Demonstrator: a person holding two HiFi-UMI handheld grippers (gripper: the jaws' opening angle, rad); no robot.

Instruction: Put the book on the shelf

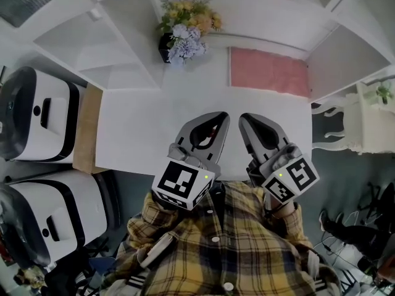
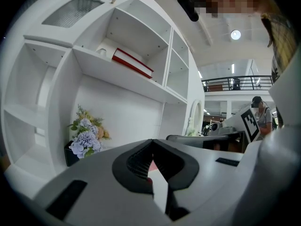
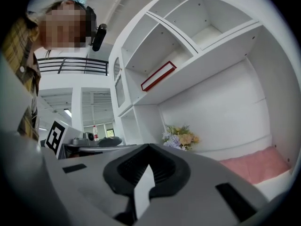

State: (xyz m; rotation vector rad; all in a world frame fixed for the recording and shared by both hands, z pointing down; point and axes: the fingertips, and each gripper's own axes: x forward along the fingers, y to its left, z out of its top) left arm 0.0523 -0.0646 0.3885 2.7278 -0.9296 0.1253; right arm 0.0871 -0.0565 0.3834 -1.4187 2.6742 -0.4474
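The left gripper [image 1: 216,121] and the right gripper [image 1: 252,122] hover side by side, close together, over the bare white surface [image 1: 139,131], just in front of the person's plaid shirt [image 1: 234,239]. Both point toward the shelf [image 1: 123,54].

In the left gripper view the fingers [image 2: 141,161] of the left gripper [image 2: 152,142] are clenched tip to tip, with nothing between them. Only the hollow behind the tips stays clear. The right gripper view shows the same for the right gripper [image 3: 149,146]: its fingers [image 3: 162,168] are pressed together and hold nothing. Neither gripper touches the surface or any object.

The book [image 2: 132,62], red-covered with white page edges, lies flat in an upper compartment of the shelf, well above both grippers. From the right gripper's side the book [image 3: 158,76] shows as a red-edged slab resting on that compartment's floor.

Below it, in the open bay at surface level, a dark vase of flowers [image 1: 183,32] stands at the back. A pink mat [image 1: 268,71] lies to its right.
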